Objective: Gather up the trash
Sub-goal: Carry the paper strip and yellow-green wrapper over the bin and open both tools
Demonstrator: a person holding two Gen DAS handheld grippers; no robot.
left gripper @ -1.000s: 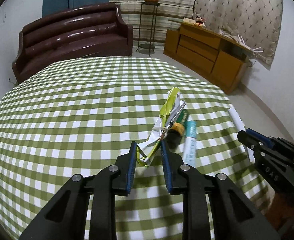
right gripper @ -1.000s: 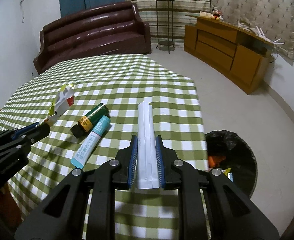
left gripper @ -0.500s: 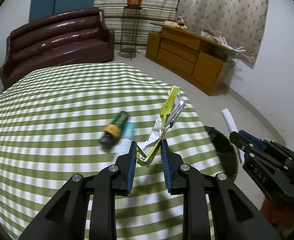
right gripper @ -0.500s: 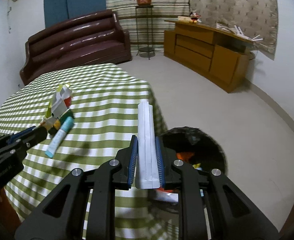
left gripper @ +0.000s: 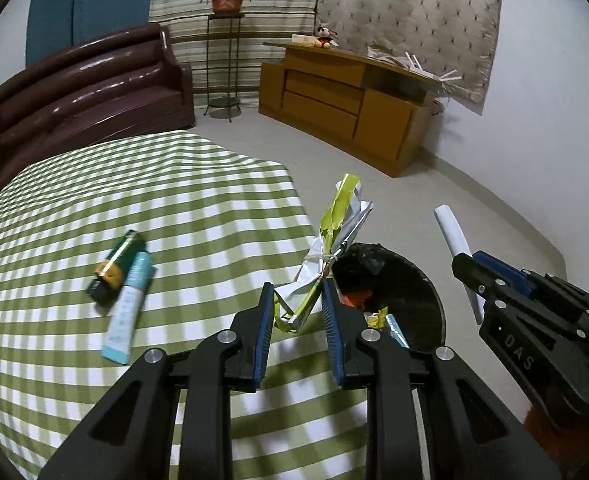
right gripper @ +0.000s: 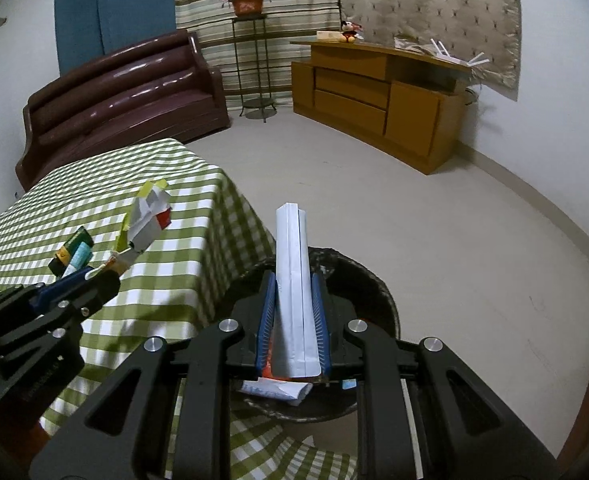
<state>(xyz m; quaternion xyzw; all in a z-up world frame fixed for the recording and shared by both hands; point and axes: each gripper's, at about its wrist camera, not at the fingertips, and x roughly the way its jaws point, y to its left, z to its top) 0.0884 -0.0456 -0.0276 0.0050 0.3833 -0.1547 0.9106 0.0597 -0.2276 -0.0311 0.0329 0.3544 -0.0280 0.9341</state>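
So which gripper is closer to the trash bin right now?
Right. The right gripper holds its white packet directly over the bin; the left gripper sits at the table edge beside it.

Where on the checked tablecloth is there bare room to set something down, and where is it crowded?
The tablecloth is bare from the sofa-side edge down to the green bottle and the pale blue tube, and also between those two and the left gripper. It is crowded at the corner by the trash bin, where both grippers hold their loads.
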